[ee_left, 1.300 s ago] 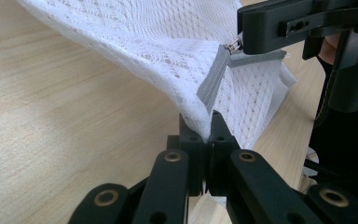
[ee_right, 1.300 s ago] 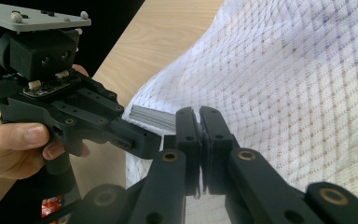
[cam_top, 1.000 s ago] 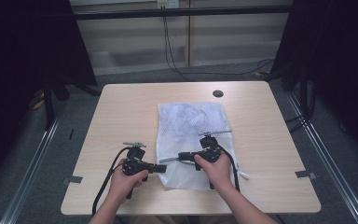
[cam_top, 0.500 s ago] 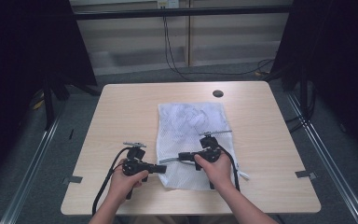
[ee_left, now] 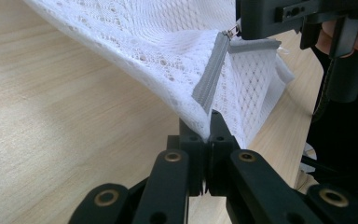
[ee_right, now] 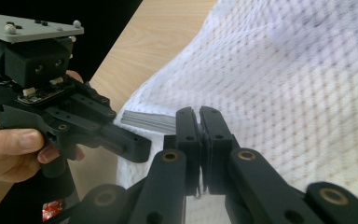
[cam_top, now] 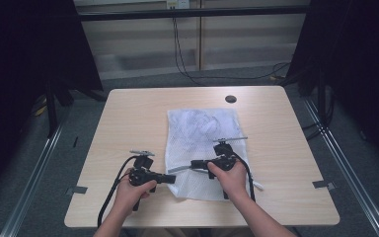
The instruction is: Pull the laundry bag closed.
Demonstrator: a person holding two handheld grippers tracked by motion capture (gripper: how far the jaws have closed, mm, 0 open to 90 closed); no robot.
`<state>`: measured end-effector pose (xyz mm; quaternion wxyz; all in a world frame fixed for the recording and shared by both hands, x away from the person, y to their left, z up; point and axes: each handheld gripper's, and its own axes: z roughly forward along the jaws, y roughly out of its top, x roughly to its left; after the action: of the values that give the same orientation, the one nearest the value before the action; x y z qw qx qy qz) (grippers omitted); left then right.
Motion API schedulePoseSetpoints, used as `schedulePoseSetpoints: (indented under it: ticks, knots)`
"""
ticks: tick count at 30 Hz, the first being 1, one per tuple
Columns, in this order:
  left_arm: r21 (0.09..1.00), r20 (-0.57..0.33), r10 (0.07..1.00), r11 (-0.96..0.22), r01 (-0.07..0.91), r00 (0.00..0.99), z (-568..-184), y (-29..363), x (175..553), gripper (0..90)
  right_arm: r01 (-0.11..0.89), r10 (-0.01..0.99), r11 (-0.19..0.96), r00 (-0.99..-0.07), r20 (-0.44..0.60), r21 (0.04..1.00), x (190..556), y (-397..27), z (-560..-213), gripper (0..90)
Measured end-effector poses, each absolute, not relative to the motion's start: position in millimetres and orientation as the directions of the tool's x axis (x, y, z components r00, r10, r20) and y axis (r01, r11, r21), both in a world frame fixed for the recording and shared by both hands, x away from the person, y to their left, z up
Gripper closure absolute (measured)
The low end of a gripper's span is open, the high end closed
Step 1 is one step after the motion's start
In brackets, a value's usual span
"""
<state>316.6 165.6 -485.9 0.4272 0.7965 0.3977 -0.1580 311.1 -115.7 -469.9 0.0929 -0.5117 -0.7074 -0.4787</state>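
Black jaws of the left tool (ee_left: 209,122) are pressed together on the near edge of a white mesh bag (cam_top: 202,148), pinching the fabric right at the end of its grey zipper (ee_left: 209,79). The right tool (ee_right: 199,116) is also fully closed; its tips meet at the zipper's grey tape, seemingly clamped on the pull or the cloth beside it, though the exact bite is hard to make out. Both tools point at each other across the bag's near-left corner, close together, with a hand behind each.

The bag lies flat on the table (cam_top: 128,118), right of centre, and a pale bundle shows inside its far half. The zipper teeth between the tools look joined. My reading: both grips are set, and the zipper's run along the edge is still to come.
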Motion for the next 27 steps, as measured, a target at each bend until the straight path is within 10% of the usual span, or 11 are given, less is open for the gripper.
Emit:
schedulePoseSetpoints:
  ticks: [27]
  knots:
    - [0.544,-0.6,0.502,-0.314,0.778,0.622,-486,166,316,88.4,0.808,0.647,0.012,-0.455,0.611,0.589,311,-128,-470,87.0]
